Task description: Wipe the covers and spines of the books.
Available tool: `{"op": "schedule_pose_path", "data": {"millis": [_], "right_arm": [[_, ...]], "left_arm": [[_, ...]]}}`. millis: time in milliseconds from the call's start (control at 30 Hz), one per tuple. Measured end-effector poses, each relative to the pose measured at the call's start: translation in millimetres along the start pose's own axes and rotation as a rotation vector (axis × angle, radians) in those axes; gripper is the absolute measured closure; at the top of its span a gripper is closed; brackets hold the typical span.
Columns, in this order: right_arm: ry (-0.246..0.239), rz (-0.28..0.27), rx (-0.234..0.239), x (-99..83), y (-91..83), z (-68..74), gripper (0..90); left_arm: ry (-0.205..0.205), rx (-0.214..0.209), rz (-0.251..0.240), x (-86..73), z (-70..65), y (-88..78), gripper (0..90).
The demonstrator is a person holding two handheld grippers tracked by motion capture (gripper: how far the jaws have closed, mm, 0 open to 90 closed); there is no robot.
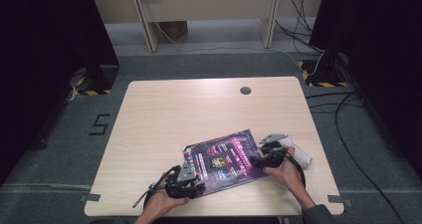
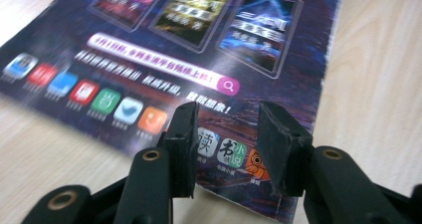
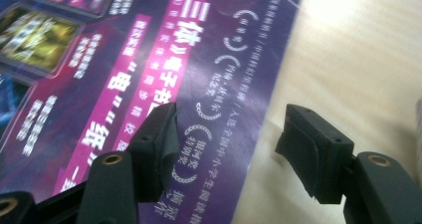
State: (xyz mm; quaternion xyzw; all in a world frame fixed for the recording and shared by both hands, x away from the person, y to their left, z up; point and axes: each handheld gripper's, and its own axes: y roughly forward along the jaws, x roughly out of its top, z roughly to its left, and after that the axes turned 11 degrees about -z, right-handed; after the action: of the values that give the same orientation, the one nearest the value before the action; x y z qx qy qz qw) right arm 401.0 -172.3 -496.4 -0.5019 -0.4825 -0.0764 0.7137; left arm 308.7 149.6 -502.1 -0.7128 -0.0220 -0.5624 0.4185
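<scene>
Purple poster (image 1: 226, 159) lies flat on the surface (image 1: 199, 109), near edge. Left gripper (image 2: 226, 134) open over its lower corner; right gripper (image 3: 226, 134) open, straddling its side edge. White roll (image 1: 298, 154) just beside the right hand.

The small print on the purple poster (image 1: 226, 158) is too small to read from the high view and smeared in both gripper views. The left gripper (image 1: 191, 182) covers the poster's near corner there. The white roll (image 1: 300, 155) sits partly behind the right gripper (image 1: 263, 159).
</scene>
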Motion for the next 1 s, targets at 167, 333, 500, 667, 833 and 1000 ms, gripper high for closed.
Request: {"op": "schedule_pose_path", "data": {"millis": [167,333,500,667,833,1000], "right_arm": [[-0.009,0.000,-0.029,9.3,9.8,-3.5,39.2],[0.018,-0.006,-0.007,8.9,9.4,-5.3,39.2],[0.030,-0.037,0.023,2.8,-9.1,3.9,38.4],[-0.004,-0.047,0.051,-10.9,-25.1,18.1,37.3],[-0.018,-0.020,0.062,-23.2,-30.9,25.6,35.7],[-0.034,-0.025,0.049,-27.7,-32.2,30.1,34.7]], "left_arm": [[0.018,-0.014,-0.008,1.6,-13.7,3.3,61.3],[0.009,-0.005,-0.011,2.0,-8.0,3.9,49.0],[-0.039,0.106,-0.055,5.1,21.3,0.9,39.9],[-0.060,0.141,-0.078,7.0,53.8,0.6,35.0],[-0.069,0.162,-0.085,9.2,75.8,4.7,30.4],[-0.100,0.173,-0.083,6.1,96.7,8.7,29.0]]}}
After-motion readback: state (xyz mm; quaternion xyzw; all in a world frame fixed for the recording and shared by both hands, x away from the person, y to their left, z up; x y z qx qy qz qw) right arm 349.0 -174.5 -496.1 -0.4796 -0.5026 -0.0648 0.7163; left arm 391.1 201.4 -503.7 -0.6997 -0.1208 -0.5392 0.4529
